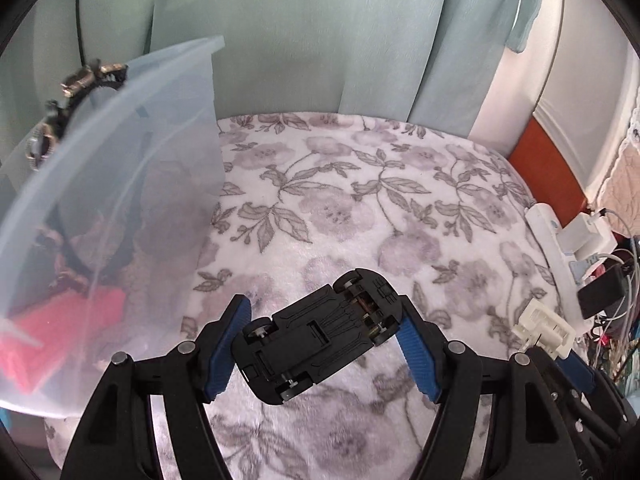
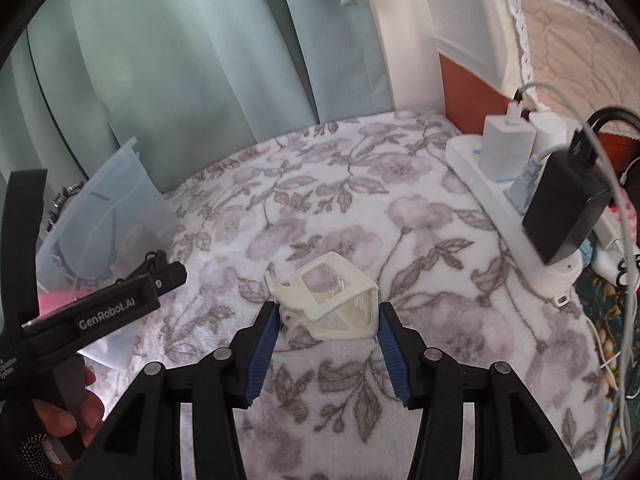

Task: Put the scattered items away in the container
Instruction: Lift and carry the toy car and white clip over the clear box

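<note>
Container (image 1: pixel 120 184) beside 1 car (image 1: pixel 320 332), 1 clip (image 2: pixel 332 300).

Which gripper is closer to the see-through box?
Left. The left gripper, holding the toy car, is right beside the box. The right gripper is farther away, around the white piece.

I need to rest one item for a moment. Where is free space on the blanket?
Free: the floral blanket between the translucent container and the power strip, up to the curtain. Crowded: the right edge with chargers and cables.
</note>
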`<move>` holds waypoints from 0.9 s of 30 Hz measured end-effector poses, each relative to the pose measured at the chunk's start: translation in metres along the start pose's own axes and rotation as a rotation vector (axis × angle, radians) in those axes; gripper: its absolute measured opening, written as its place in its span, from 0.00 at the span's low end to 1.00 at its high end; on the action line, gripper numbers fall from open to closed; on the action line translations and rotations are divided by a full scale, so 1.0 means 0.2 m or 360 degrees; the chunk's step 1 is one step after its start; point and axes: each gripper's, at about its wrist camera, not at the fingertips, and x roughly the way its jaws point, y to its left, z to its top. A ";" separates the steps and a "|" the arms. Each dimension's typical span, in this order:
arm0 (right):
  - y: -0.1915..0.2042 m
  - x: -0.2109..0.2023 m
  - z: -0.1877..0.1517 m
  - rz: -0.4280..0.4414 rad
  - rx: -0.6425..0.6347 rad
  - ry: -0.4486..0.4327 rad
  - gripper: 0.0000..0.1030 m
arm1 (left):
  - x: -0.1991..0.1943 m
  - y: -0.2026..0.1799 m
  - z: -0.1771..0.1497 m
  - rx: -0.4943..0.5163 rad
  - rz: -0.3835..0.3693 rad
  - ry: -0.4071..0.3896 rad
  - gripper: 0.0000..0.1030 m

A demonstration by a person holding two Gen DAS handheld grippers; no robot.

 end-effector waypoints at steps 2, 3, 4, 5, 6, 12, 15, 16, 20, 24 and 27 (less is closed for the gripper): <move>0.01 -0.06 0.01 0.0004 0.0000 -0.0037 0.52 | -0.06 0.00 0.00 0.0005 -0.0011 -0.0020 0.71; 0.01 -0.09 0.02 0.0008 0.0003 -0.0057 0.52 | -0.09 -0.01 0.01 0.0010 -0.0016 -0.0035 0.71; 0.02 -0.13 0.02 0.0013 0.0008 -0.0077 0.52 | -0.12 -0.01 0.02 0.0015 -0.0021 -0.0052 0.71; 0.02 -0.16 0.03 0.0018 0.0014 -0.0096 0.52 | -0.16 -0.01 0.02 0.0021 -0.0026 -0.0071 0.71; 0.03 -0.20 0.03 0.0026 0.0021 -0.0116 0.52 | -0.20 -0.01 0.02 0.0027 -0.0033 -0.0088 0.71; 0.09 -0.43 0.08 0.0086 0.0028 -0.0270 0.52 | -0.46 0.00 0.06 0.0023 -0.0071 -0.0218 0.71; 0.12 -0.55 0.11 0.0120 0.0016 -0.0359 0.52 | -0.58 0.00 0.07 0.0017 -0.0098 -0.0284 0.71; 0.14 -0.59 0.11 0.0131 0.0011 -0.0389 0.52 | -0.62 0.00 0.08 0.0019 -0.0105 -0.0306 0.71; 0.18 -0.75 0.13 0.0173 -0.0006 -0.0496 0.52 | -0.76 -0.01 0.08 0.0040 -0.0133 -0.0384 0.71; 0.21 -0.87 0.13 0.0207 -0.0012 -0.0582 0.52 | -0.87 -0.03 0.08 0.0051 -0.0151 -0.0450 0.71; 0.21 -0.95 0.14 0.0238 -0.0002 -0.0628 0.52 | -0.95 -0.03 0.09 0.0057 -0.0161 -0.0495 0.71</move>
